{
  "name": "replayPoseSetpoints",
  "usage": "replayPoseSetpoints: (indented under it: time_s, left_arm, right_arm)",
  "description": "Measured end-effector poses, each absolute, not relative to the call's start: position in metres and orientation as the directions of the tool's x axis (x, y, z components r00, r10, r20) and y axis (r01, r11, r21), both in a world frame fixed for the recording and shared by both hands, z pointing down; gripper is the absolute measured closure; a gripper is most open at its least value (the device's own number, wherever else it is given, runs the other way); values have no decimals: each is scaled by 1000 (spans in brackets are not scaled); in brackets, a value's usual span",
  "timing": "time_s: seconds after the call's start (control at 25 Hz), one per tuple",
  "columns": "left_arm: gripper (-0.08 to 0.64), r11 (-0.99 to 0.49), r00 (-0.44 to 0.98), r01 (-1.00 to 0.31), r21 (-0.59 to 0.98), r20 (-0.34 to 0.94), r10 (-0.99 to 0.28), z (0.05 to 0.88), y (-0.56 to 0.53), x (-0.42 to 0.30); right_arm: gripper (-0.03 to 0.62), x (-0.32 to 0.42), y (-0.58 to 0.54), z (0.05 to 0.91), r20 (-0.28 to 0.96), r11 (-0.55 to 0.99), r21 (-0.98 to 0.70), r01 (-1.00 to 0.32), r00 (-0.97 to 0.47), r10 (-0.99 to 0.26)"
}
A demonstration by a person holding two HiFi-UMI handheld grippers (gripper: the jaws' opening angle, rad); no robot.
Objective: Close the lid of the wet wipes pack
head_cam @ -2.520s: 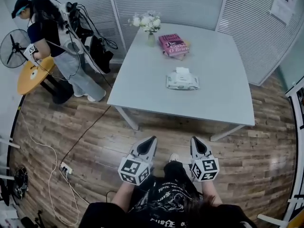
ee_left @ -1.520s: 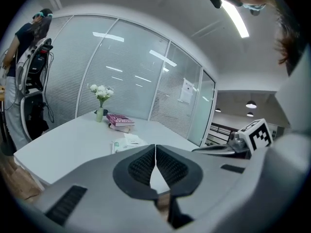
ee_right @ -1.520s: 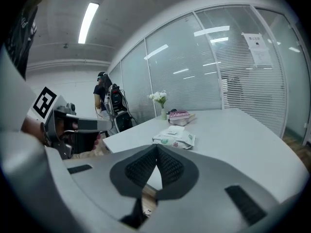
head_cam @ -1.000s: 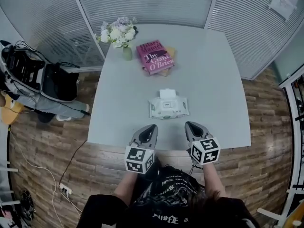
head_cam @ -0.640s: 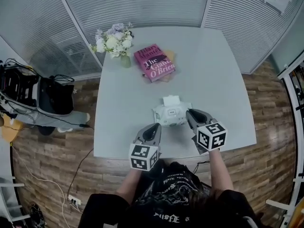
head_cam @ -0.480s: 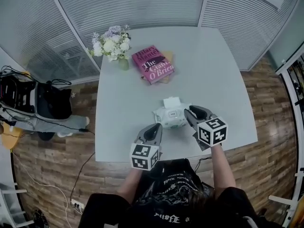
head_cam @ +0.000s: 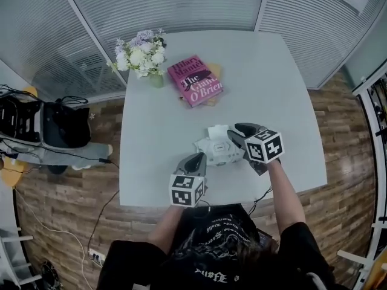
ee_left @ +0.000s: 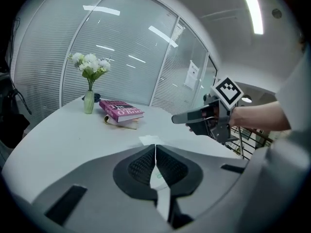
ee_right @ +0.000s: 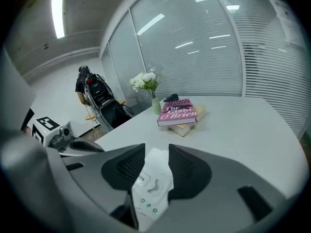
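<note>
The white wet wipes pack (head_cam: 216, 152) lies on the grey table (head_cam: 272, 71) near its front edge, with its lid (head_cam: 216, 132) flipped up at the far end. My left gripper (head_cam: 195, 157) is shut and hangs just short of the pack's near left corner. In the left gripper view a strip of the pack (ee_left: 158, 178) shows below the closed left gripper (ee_left: 155, 147). My right gripper (head_cam: 236, 132) reaches in from the right over the pack's far end, its jaws opening. In the right gripper view the pack (ee_right: 148, 188) lies below the parted right gripper (ee_right: 156, 149), untouched by the pads.
A pink book (head_cam: 198, 80) on a second book lies at the table's far side, beside a vase of white flowers (head_cam: 140, 50). Glass partitions with blinds stand behind. A black bag (head_cam: 57, 125) sits on the floor at left. A person (ee_right: 82, 81) stands in the far background.
The person has stepped up to the table and both grippers have moved forward to the pack. The right gripper has swung in over the pack's far end and its jaws have parted.
</note>
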State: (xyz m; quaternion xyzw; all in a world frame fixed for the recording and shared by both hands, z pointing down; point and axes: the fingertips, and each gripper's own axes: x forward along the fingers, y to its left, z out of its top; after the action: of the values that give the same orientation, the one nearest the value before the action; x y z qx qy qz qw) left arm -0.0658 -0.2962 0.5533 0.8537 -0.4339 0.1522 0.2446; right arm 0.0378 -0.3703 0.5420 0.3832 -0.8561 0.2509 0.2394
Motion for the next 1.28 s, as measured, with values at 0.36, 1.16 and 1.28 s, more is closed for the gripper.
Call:
replayPoseSetpoints:
  time_s: [0.36, 1.16, 1.28]
  left_arm:
    - [552, -445, 521, -852, 276, 535, -665, 582, -310, -55]
    - [552, -313, 451, -893, 325, 664, -597, 634, -319, -41]
    - [552, -311, 444, -896, 318, 669, -596, 636, -319, -41]
  right_arm:
    - [442, 28, -401, 576, 684, 674, -318, -667, -654, -324]
    - [446, 34, -416, 642, 683, 594, -567, -571, -728, -49]
    - [531, 33, -416, 644, 695, 626, -539, -563, -718, -47]
